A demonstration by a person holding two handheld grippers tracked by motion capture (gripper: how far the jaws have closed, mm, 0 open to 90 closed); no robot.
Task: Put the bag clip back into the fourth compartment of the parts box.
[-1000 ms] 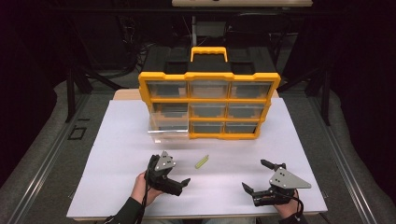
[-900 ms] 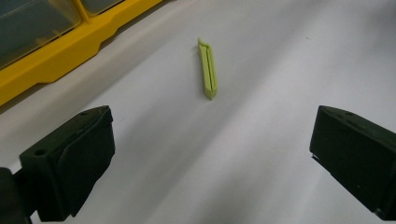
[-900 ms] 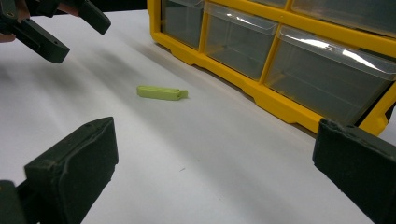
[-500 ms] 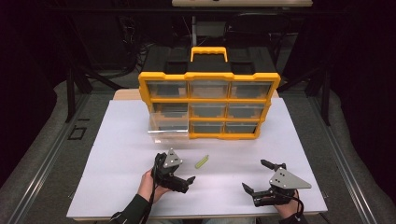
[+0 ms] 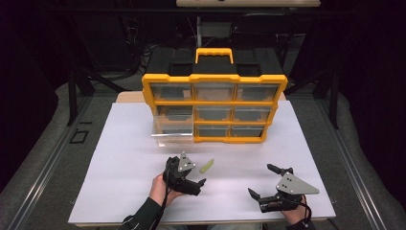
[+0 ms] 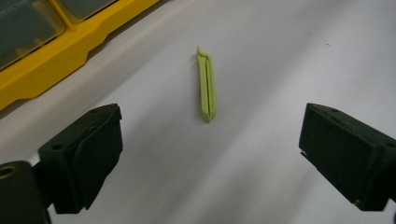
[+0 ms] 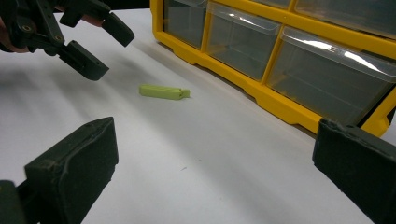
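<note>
1. the table is covered by a white sheet, and a yellow drawer cabinet with 9 clear drawers stands at its far side.
2. 1 clear drawer at the cabinet's lower left is pulled out over the sheet; the other 8 look shut.
3. the left hand-held gripper sits low over the sheet, just near of the green clip, its jaws spread wide and holding nothing; in the left gripper view the clip lies ahead, between the lines of the 2 jaws, not touched.
4. the right hand-held gripper rests near the table's front right, well apart from the clip, jaws also wide apart and empty.
5. the small green clip lies flat on the bare sheet in front of the cabinet, near the open drawer but apart from it.
6. judged from this, the work is at its start: a drawer stands ready, the clip is not yet gripped, and picking it up and putting it in the drawer are left.
</note>
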